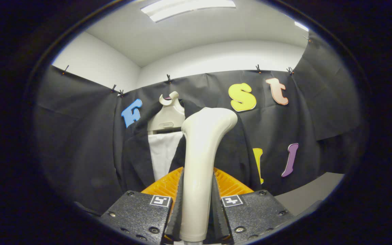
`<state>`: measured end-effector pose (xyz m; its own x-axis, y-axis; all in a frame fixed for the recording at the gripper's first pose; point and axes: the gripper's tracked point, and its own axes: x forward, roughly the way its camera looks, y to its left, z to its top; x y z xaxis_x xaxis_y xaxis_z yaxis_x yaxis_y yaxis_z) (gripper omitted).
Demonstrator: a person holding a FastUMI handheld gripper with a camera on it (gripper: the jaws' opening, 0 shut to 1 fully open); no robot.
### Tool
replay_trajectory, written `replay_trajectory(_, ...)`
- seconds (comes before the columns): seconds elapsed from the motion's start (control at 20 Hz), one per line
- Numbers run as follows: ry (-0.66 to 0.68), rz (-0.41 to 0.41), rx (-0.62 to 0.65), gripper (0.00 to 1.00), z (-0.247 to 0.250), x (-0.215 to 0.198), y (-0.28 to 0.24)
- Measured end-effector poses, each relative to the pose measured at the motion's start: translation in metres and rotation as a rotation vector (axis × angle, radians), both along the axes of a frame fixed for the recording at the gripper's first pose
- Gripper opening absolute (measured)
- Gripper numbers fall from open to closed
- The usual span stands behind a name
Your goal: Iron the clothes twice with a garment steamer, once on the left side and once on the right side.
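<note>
- The gripper (196,207) holds the steamer (201,163). Both fingers press on its handle, one on each side.
- The steamer stands up tall between the fingers. Its head bends a little at the top, toward the clothes.
- The handle looks smooth and hard. It may be a bit slippery, so a firm squeeze seems wise.
- The handle is thinner in the middle and wider at the top. The thin part is a good place to hold, and that is where the fingers sit.
- The steamer looks top-heavy. It might tip or twist in the grip if it swings fast.
- It probably has water inside, so it may feel heavier than it looks. That cannot be seen here.
- The clothes hang beyond the steamer, on a hanger (168,117) against the booth wall.
- There is a dark jacket (138,153) with a white shirt (163,153) under it.
- The jacket is open at the front. Its left and right flaps hang down on each side of the shirt.
- The cloth looks soft and floppy. It will likely sway and push back if the steamer presses on it.
- A light touch seems best, so the clothes do not slip off the hanger.
- The steamer head does not seem to touch the clothes yet, but it is hard to be sure.
</note>
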<state>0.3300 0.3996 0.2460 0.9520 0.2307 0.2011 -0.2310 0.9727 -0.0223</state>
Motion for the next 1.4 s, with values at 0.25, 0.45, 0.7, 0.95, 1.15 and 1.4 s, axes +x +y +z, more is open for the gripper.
replay_trajectory(0.25, 0.051, 0.007, -0.014, 0.41, -0.028, -0.013, -0.012)
replay_trajectory(0.45, 0.105, 0.012, -0.031, 0.4, -0.054, -0.019, -0.02)
replay_trajectory(0.7, 0.183, 0.01, -0.036, 0.4, -0.089, -0.031, -0.031)
replay_trajectory(0.95, 0.272, 0.021, -0.052, 0.4, -0.13, -0.044, -0.035)
replay_trajectory(1.15, 0.341, 0.022, -0.06, 0.4, -0.163, -0.051, -0.036)
replay_trajectory(1.4, 0.413, 0.022, -0.084, 0.4, -0.196, -0.054, -0.033)
